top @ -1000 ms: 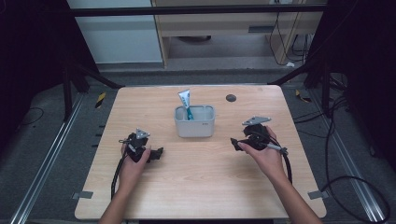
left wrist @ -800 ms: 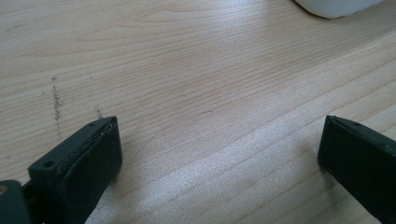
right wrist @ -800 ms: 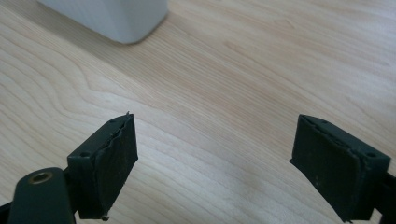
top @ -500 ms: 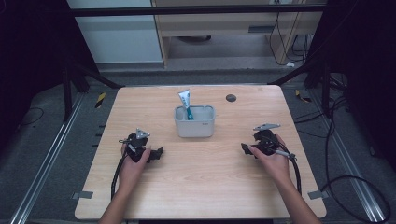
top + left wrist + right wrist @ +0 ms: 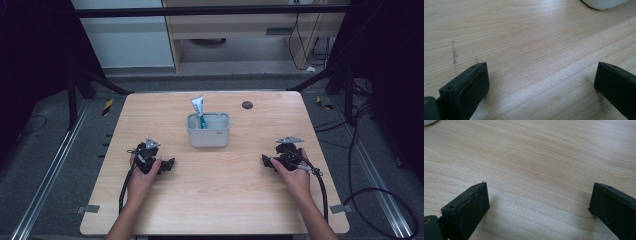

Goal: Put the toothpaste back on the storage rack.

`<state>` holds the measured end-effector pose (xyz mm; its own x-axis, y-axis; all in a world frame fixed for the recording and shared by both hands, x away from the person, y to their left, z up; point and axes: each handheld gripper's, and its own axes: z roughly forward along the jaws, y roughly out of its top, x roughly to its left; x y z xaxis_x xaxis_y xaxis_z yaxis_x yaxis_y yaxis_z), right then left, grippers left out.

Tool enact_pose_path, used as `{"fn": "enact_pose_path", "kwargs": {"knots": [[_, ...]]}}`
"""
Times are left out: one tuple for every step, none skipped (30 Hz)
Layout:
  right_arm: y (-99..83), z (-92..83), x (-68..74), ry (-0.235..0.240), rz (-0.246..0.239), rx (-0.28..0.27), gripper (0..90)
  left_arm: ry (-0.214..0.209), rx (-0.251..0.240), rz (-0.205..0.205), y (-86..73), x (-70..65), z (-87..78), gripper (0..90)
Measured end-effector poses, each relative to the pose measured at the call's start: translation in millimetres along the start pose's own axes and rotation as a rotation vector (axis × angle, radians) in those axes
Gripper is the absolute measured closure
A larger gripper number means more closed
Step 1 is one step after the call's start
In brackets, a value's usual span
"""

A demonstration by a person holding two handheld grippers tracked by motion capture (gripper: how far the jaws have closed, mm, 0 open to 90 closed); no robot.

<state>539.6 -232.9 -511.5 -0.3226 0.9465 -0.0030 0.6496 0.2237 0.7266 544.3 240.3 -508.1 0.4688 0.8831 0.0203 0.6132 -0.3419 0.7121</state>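
Note:
A white tub (image 5: 208, 130) stands mid-table, a little toward the far side, and a white and teal tube (image 5: 199, 111) stands upright in it. My left gripper (image 5: 170, 164) rests low on the wood at the left, held by a hand, jaws pointing right. In the left gripper view its gripper (image 5: 541, 85) is open over bare wood, with the tub's rim (image 5: 604, 3) at the top right. My right gripper (image 5: 265, 161) lies low at the right, jaws pointing left. The right gripper view shows its gripper (image 5: 539, 205) open, nothing between the jaws.
A small dark round spot (image 5: 247, 105) marks the wooden table (image 5: 215, 200) near the far edge. Cables (image 5: 320, 190) trail from both grippers toward the near edge. Dark frame posts stand beyond the table's left and right sides.
My right gripper has come down and toward the near right of the table, away from the tub. The left gripper has stayed put.

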Motion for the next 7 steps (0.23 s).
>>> {"fn": "enact_pose_path", "kwargs": {"knots": [[-0.3, -0.2, 0.4, -0.003, 0.001, 0.0, 2.6, 0.0, 0.0, 0.0, 0.0, 0.0, 0.0, 0.0], [-0.4, -0.3, 0.6, -0.004, 0.004, 0.0, 2.6, 0.0, 0.0, 0.0, 0.0, 0.0, 0.0, 0.0], [-0.5, -0.3, 0.6, -0.006, 0.004, 0.0, 2.5, 0.0, 0.0, 0.0, 0.0, 0.0, 0.0, 0.0], [-0.5, -0.3, 0.8, -0.008, 0.005, 0.0, 2.4, 0.0, 0.0, 0.0, -0.1, -0.1, 0.0, 0.0], [-0.7, -0.5, 1.2, -0.012, 0.01, 0.0, 2.4, 0.0, -0.001, -0.001, -0.1, -0.1, 0.1, 0.0], [-1.0, -0.7, 1.6, -0.018, 0.013, -0.002, 2.4, 0.0, -0.002, -0.002, -0.1, -0.1, 0.1, 0.0], [-2.4, -2.1, 3.0, -0.029, 0.026, -0.002, 2.4, 0.0, -0.001, -0.001, 0.0, 0.0, 0.1, 0.0]]}}
